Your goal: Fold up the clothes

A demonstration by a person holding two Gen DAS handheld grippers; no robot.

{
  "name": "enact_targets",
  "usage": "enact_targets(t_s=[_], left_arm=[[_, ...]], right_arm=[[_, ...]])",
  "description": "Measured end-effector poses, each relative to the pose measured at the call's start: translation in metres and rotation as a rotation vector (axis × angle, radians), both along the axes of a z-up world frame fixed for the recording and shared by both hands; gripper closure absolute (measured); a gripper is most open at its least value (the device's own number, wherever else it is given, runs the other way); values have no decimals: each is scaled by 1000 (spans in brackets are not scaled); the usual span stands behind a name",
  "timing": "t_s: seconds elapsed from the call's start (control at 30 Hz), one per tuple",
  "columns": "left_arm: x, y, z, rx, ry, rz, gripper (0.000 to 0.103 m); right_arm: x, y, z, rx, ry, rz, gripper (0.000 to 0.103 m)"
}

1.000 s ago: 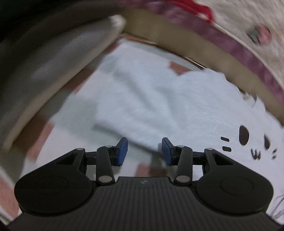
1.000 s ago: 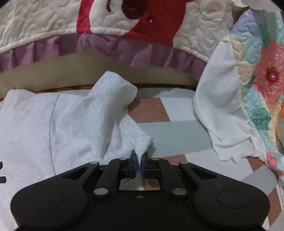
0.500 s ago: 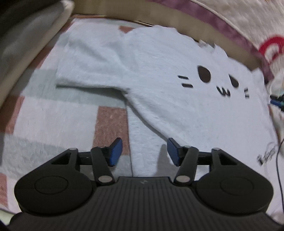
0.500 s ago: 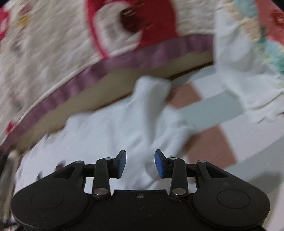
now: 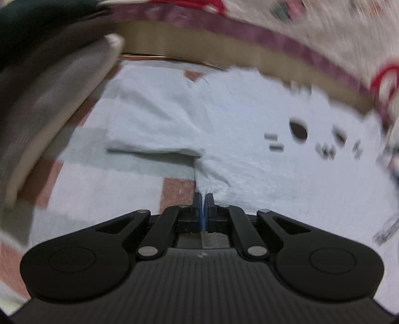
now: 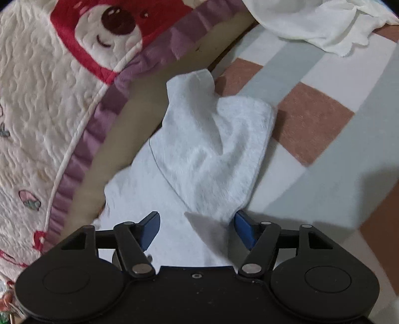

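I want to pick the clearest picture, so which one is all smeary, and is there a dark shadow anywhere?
Left wrist view: smeary from motion, worst at the edges; the cat face print on the pale T-shirt is streaked. Right wrist view: mostly sharp; the bear quilt curves from the fisheye lens, and a dark shadow lies on the checked mat at right.

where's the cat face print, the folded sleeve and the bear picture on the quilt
cat face print [image 5: 299,130]: left wrist view, on the dark eye at left.
folded sleeve [image 6: 219,149]: right wrist view, middle of the bunched white sleeve.
bear picture [image 6: 118,23]: right wrist view, on the bear's dark nose.
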State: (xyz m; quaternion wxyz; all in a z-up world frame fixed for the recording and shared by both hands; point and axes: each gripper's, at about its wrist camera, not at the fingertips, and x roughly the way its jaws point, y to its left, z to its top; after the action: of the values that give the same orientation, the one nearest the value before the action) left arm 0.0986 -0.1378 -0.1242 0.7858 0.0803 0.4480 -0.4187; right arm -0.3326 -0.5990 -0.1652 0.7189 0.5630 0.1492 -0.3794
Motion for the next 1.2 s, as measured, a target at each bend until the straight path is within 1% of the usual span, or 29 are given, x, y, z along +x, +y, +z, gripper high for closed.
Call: enact_targets(t_s=[0.1, 0.17, 0.2, 0.23, 0.27, 0.3, 0.33, 0.37, 0.4, 0.43, 0.53, 0.57, 0.63, 0.67, 0.77, 0.8, 0.83, 0.9, 0.93, 0.97, 1.0, 1.03, 1.07, 1.1, 1.17, 1.2], left_arm=[[11, 11, -14, -14, 134, 41, 102], [13, 9, -17, -18, 158, 42, 102], [12, 7, -17, -15, 153, 42, 102], [11, 6, -17, -11, 144, 42, 102], [10, 6, -17, -7, 138, 39, 102], [8, 8, -17, -4, 139, 40, 102], [6, 10, -17, -2, 143, 39, 102], [6, 10, -18, 4, 150, 40, 102], [7, 9, -20, 12, 160, 43, 102], [7, 8, -22, 15, 178, 38, 102], [8, 6, -28, 28, 208, 33, 102], [7, 4, -29, 39, 204, 33, 102], [5, 3, -29, 54, 191, 28, 102], [4, 3, -28, 56, 188, 27, 102], [10, 10, -28, 34, 227, 63, 101], [12, 13, -26, 52, 201, 96, 101], [13, 16, -23, 79, 162, 135, 102], [16, 22, -18, 131, 85, 213, 100], [22, 29, -14, 86, 101, 262, 99], [29, 38, -11, 19, 133, 314, 96], [38, 44, -11, -72, 200, 360, 81], [46, 43, -13, -124, 234, 382, 63], [53, 38, -15, -162, 255, 397, 61], [56, 29, -16, -148, 234, 393, 61], [62, 2, -18, -60, 135, 356, 61], [66, -7, -18, -47, 98, 333, 58]], right_arm=[[2, -5, -2, 1, -26, -28, 32], [3, -8, -4, -24, -44, -50, 34], [4, -9, -5, -52, -45, -55, 62], [5, -10, -5, -92, -57, -34, 95], [7, -9, 0, -173, -78, 17, 97], [7, -3, 12, -297, -60, 61, 97], [5, 4, 24, -386, -12, 81, 98], [0, 8, 30, -406, 15, 76, 98], [-6, 10, 33, -414, 29, 67, 99], [-7, 12, 34, -425, 74, 72, 100], [3, 11, 27, -463, 317, 133, 100], [5, 9, 24, -462, 357, 134, 100], [7, 6, 19, -452, 378, 115, 100], [8, 5, 19, -440, 374, 105, 100], [5, 5, 11, -414, 413, 76, 96], [-3, 2, 9, -407, 427, 37, 95], [-14, -2, 9, -392, 440, -16, 91], [-37, -14, 7, -339, 428, -103, 82], [-48, -19, 5, -309, 402, -130, 82], [-59, -24, 3, -282, 359, -140, 80], [-67, -28, 0, -260, 321, -145, 73], [-73, -30, -2, -245, 289, -144, 64], [-79, -32, -5, -230, 256, -143, 62], [-83, -33, -8, -217, 225, -142, 62], [-82, -32, -13, -196, 149, -136, 61], [-80, -30, -16, -186, 108, -132, 61]])
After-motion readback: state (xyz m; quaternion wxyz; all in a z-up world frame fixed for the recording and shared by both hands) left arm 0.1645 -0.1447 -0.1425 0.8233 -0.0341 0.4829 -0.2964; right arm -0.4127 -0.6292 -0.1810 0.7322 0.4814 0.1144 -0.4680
